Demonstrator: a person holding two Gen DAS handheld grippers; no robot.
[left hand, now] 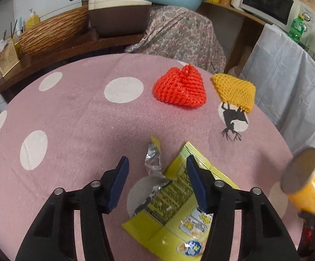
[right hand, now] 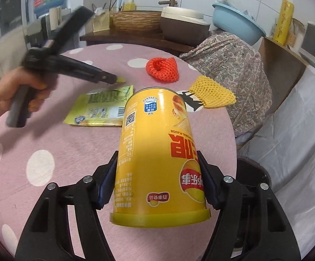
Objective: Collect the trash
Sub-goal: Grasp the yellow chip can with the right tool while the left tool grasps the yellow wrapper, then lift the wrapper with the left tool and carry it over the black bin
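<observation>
Trash first: your right gripper [right hand: 157,180] squeezes the yellow chip can [right hand: 157,152] above the pink table [left hand: 70,119]. Your left gripper [left hand: 157,171] hangs open over the green wrapper [left hand: 175,198], maybe touching it. Nearby lie foil [left hand: 153,163] and two nets.

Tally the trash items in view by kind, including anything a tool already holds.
Foam fruit nets: 2, the red net and the yellow net, both on the table.
Snack wrappers: 1, the yellow-green wrapper, under the left tool.
Foil scraps: 1, the crumpled foil.
Chip cans: 1, the yellow can, held in the right tool.
Total: 5
</observation>
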